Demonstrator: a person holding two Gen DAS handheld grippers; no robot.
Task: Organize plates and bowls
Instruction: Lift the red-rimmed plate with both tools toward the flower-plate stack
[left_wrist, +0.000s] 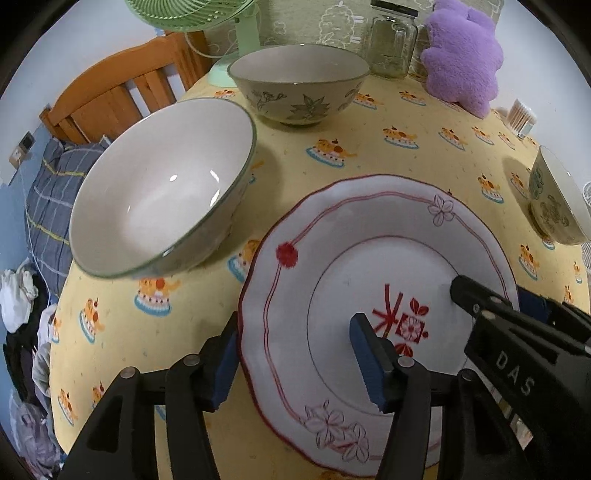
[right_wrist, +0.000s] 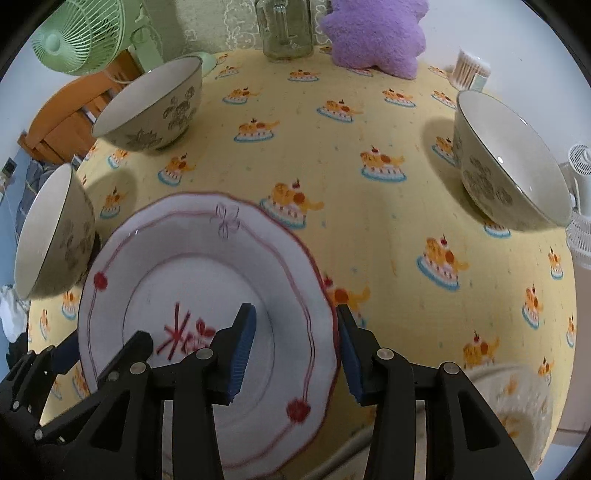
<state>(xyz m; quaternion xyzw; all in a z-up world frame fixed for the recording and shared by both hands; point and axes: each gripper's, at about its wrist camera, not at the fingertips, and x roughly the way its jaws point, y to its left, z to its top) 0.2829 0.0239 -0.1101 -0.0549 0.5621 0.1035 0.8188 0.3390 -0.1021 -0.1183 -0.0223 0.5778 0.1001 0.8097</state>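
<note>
A white plate with a red scalloped rim (left_wrist: 369, 266) (right_wrist: 207, 266) lies near the table's front edge. My left gripper (left_wrist: 295, 365) is open, its jaws astride the plate's left rim. My right gripper (right_wrist: 295, 350) is open, its jaws astride the plate's right rim; it also shows in the left wrist view (left_wrist: 491, 310). Three floral bowls stand on the yellow tablecloth: one at the near left (left_wrist: 162, 184) (right_wrist: 51, 232), one at the far left (left_wrist: 299, 88) (right_wrist: 151, 107), one at the right (left_wrist: 554, 199) (right_wrist: 506, 162).
A green fan (right_wrist: 85, 37), a glass jar (left_wrist: 393, 40) (right_wrist: 284, 27), a purple plush star (left_wrist: 461, 51) (right_wrist: 373, 33) and a box of cotton swabs (right_wrist: 471, 72) stand along the far edge. A pale plate (right_wrist: 517, 410) lies at the front right. A wooden bed frame (left_wrist: 122, 88) is left of the table.
</note>
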